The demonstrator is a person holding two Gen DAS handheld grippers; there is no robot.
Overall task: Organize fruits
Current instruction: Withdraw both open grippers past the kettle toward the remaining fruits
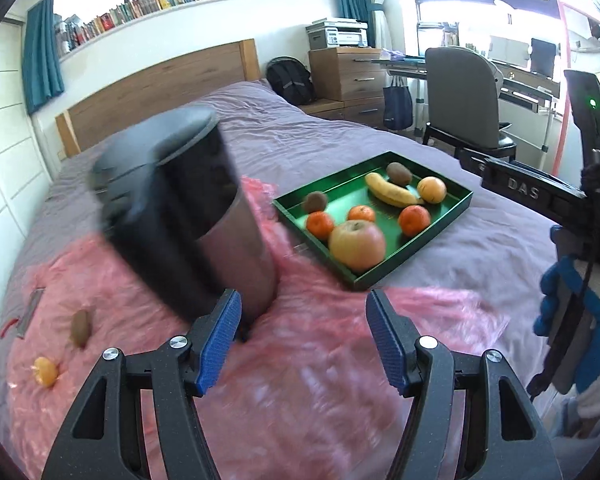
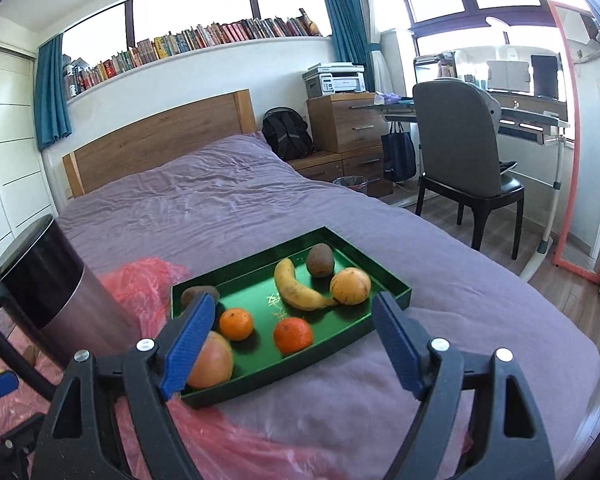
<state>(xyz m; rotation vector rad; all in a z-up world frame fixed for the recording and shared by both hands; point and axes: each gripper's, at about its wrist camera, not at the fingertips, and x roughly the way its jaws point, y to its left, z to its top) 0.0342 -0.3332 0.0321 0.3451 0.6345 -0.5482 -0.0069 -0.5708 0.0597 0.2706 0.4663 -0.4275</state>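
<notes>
- Left gripper (image 1: pixel 302 338), nearest the left wrist lens: blue pads spread wide, nothing between them; it hangs over a pink plastic sheet (image 1: pixel 308 396) spread on the purple bed (image 1: pixel 480 248).
- Dark cylindrical bin (image 1: pixel 188 216) at 10 o'clock from that gripper: tilted and blurred, its lower edge just beside the left pad; contact cannot be confirmed.
- Loose fruit on the pink sheet at 9 o'clock in the left view: one kiwi (image 1: pixel 80 327) and, nearer the frame edge, one small orange fruit (image 1: pixel 45 370), apart from each other.
- Green tray (image 1: pixel 456 210) at 1 o'clock in the left view, resting on the bed with one corner on the pink sheet.
- Tray contents: apple (image 1: pixel 357 245) at the near corner, three tangerines (image 1: pixel 361 213), banana (image 1: pixel 392 191), two further kiwis, and a pale round fruit (image 1: pixel 432 189) touching the banana tip.
- Right gripper (image 2: pixel 292 340): jaws wide apart and empty, held over the near edge of the tray; its left pad covers part of the apple in the right wrist view.
- Right device also shows at 3 o'clock in the left view.
- Background at 12 o'clock: wooden headboard (image 2: pixel 156 140), row of books (image 2: pixel 204 40) on the sill.
</notes>
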